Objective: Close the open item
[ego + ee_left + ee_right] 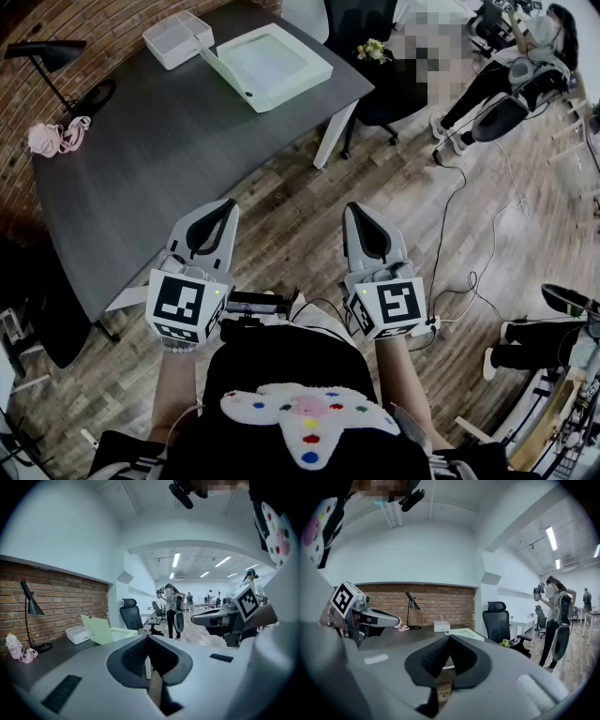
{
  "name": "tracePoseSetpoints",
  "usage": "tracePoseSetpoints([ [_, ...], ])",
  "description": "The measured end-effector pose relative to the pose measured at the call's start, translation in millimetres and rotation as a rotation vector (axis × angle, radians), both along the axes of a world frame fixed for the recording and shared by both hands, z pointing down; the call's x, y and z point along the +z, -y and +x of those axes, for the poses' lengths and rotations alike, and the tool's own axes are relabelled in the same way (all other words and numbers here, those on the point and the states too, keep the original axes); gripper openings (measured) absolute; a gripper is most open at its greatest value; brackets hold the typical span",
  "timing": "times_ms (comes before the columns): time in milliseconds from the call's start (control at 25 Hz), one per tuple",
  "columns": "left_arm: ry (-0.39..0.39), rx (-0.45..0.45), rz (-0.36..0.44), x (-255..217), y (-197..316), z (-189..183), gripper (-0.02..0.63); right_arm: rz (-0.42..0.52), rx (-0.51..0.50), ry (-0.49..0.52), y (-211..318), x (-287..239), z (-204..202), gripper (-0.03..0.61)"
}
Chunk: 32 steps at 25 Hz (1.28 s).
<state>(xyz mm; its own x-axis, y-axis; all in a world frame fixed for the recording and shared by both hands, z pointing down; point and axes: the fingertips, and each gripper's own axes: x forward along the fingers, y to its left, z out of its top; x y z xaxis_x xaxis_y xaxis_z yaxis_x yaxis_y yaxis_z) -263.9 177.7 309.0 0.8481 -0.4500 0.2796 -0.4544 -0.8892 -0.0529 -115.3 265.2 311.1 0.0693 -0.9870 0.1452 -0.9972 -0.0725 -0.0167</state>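
Note:
A pale green box (272, 66) lies on the far end of the dark table (150, 159), its lid (217, 64) standing up open on the left side. The same box (104, 631) shows in the left gripper view and, smaller, the box (465, 633) in the right gripper view. My left gripper (218, 208) and right gripper (360, 210) are held side by side near my body, above the wooden floor, well short of the box. Both are shut with nothing between their jaws. Left gripper (148, 637) and right gripper (448, 637) point toward the table.
A white tray (178, 39) sits beside the box. A black desk lamp (52, 56) and a pink bundle with cord (52, 138) stand at the table's left end. A black office chair (375, 66) with a small flower bunch (373, 51) is behind the table. Cables (469, 234) trail on the floor; people stand at right.

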Motion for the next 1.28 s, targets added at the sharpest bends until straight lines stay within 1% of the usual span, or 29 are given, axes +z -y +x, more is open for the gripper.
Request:
tracePoseSetpoints([
  [280, -0.006, -0.003, 0.004, -3.4, 0.7, 10.6, 0.006, 0.007, -0.006, 0.013, 2.9, 0.4, 9.7, 0.008],
  [680, -0.005, -0.07, 0.004, -5.8, -6.0, 27.7, 0.006, 0.026, -0.069, 0.049, 1.5, -0.7, 30.7, 0.009],
  [1000, -0.017, -0.117, 0.023, -10.0, -15.6, 37.9, 0.006, 0.029, -0.096, 0.047, -9.5, 0.2, 44.9, 0.009],
  [1280, -0.026, -0.132, 0.029, -9.3, -14.6, 44.4, 0.006, 0.026, -0.091, 0.037, -15.1, 2.2, 54.8, 0.009],
])
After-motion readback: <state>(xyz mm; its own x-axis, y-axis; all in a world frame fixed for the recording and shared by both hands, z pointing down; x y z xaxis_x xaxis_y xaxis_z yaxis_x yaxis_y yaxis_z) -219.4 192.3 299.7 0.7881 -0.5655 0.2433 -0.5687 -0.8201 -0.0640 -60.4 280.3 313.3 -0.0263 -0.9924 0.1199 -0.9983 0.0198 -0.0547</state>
